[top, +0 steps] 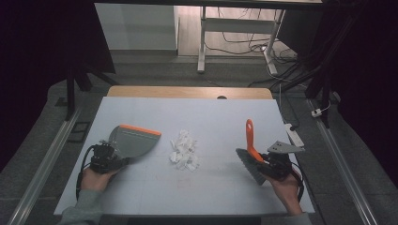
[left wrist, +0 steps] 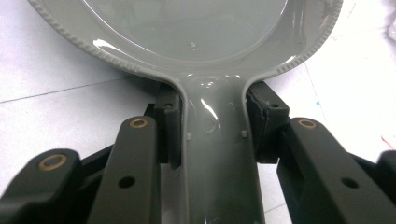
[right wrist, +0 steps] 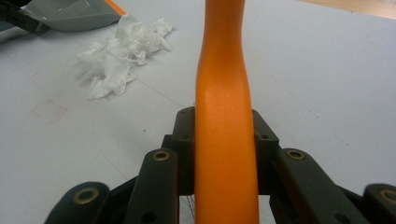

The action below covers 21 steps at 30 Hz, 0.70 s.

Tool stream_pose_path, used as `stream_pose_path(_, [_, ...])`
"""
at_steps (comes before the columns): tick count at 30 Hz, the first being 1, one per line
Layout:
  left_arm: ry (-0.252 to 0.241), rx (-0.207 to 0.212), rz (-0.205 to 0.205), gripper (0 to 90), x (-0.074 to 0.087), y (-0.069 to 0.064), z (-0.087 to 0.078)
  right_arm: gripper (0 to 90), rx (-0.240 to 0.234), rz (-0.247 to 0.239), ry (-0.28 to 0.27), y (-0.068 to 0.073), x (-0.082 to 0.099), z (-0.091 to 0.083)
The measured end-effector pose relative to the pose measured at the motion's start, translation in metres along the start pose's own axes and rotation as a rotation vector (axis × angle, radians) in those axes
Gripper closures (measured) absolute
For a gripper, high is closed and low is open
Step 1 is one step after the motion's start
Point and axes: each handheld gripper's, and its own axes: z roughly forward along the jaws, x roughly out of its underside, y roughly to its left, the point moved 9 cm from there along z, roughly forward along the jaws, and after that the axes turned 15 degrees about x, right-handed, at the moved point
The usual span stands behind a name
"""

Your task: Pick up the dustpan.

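Left claw [top: 112,157]: clenched on dustpan [top: 133,140] handle.
Right claw [top: 268,165]: grasping brush [top: 251,150].
Method: sweep paper scraps [top: 184,151] gently leftward into pan, lip flat on bench [top: 220,122].

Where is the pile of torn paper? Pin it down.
In the high view the torn paper lies mid-table, between the dustpan at left and the brush at right.

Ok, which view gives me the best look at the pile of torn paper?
The high view: the paper pile lies whole at mid-table, between the dustpan and the brush. The right gripper view shows it too, nearer but off at the upper left. The left gripper view gives just a white sliver at its right edge.
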Motion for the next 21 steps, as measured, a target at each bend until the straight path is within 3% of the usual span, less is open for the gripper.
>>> stream_pose_path(10, [-0.032, 0.020, 0.039, 61.6, -0.002, 0.000, -0.009, 70.6, 0.005, 0.006, -0.012, -0.001, -0.002, -0.002])
stream_pose_path(21, [-0.074, 0.079, 0.099, 61.6, -0.005, -0.005, -0.023, 70.7, 0.007, 0.010, -0.018, -0.002, -0.003, -0.003])
